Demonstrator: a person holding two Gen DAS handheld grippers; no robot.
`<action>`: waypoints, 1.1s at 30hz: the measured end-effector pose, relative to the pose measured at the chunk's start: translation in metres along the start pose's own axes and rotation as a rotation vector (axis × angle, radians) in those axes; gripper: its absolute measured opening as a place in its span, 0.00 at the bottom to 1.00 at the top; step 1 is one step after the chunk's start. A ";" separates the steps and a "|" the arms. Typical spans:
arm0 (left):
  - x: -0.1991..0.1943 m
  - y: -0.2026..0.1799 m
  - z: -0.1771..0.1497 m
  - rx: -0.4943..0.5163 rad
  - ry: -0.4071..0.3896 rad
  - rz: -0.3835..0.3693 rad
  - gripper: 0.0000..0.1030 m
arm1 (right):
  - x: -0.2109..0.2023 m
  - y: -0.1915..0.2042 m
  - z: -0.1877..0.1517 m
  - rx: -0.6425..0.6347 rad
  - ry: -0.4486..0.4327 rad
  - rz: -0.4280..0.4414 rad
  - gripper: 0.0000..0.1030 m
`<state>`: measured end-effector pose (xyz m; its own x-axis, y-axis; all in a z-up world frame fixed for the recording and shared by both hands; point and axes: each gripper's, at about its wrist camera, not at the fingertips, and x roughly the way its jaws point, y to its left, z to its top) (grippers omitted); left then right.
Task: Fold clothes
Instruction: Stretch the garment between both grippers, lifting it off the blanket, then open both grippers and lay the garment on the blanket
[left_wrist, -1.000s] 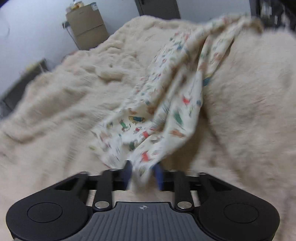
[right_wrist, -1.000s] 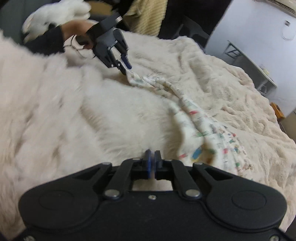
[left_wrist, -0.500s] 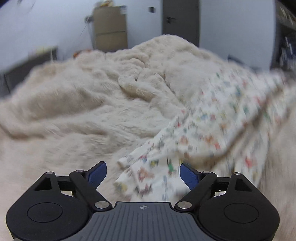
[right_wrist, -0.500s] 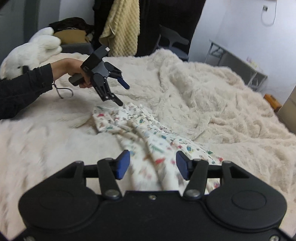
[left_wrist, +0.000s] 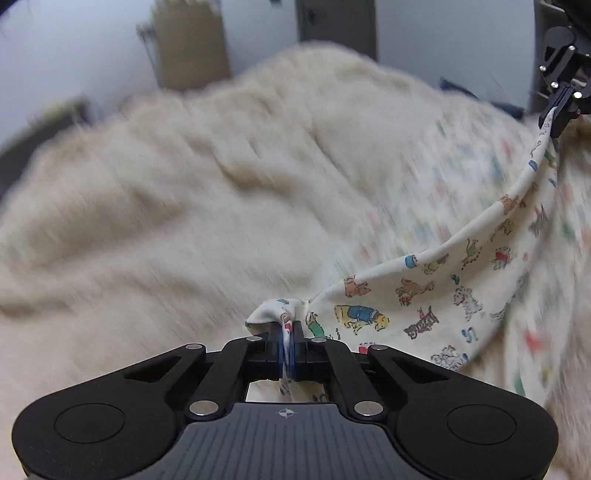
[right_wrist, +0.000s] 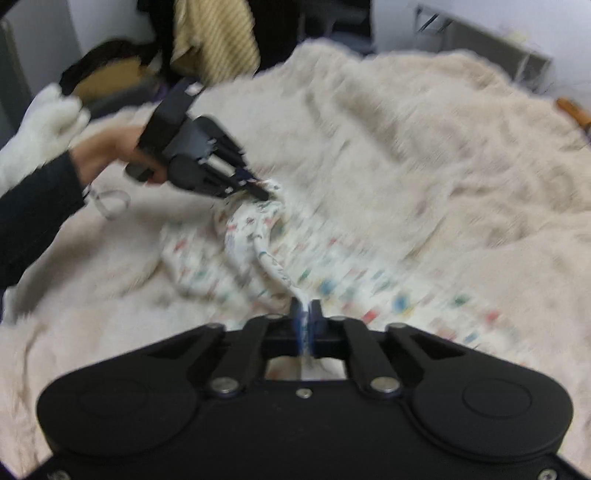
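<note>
A cream garment (left_wrist: 424, 295) printed with small cartoon dogs lies on a fluffy cream blanket (left_wrist: 166, 192). In the left wrist view my left gripper (left_wrist: 287, 334) has its jaws closing tight on a bunched corner, pads pressing the cloth. The garment's rolled hem runs up to my right gripper (left_wrist: 554, 118) at the top right. In the right wrist view my right gripper (right_wrist: 306, 319) pinches the other end of the hem the same way. The garment (right_wrist: 258, 236) stretches away to the left gripper (right_wrist: 260, 192), which is held by a hand (right_wrist: 107, 155).
The blanket (right_wrist: 424, 147) covers the whole bed. A cardboard box (left_wrist: 192, 44) and a door (left_wrist: 336, 18) stand beyond it. A white plush toy (right_wrist: 37, 125), a hanging yellow towel (right_wrist: 214, 37) and a grey table (right_wrist: 498, 48) show in the right wrist view.
Half a second ago both grippers stood open over the garment. Now both are shut on its hem, and the cloth hangs stretched between them, partly lifted off the blanket.
</note>
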<state>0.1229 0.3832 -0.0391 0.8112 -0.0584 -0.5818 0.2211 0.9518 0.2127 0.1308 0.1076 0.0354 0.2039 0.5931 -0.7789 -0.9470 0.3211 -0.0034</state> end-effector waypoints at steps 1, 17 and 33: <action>-0.009 0.005 0.014 -0.006 -0.060 0.068 0.01 | -0.012 -0.004 0.005 0.012 -0.040 -0.026 0.00; -0.084 -0.092 -0.104 0.303 -0.130 0.157 0.02 | -0.032 0.083 -0.071 -0.422 -0.025 -0.139 0.00; -0.129 0.014 -0.194 -0.889 -0.124 -0.407 0.79 | -0.099 0.078 -0.119 -0.150 -0.122 0.010 0.53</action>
<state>-0.0834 0.4629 -0.1138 0.8255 -0.4151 -0.3824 0.0502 0.7289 -0.6828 0.0072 -0.0142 0.0379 0.2145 0.6840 -0.6973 -0.9736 0.2068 -0.0967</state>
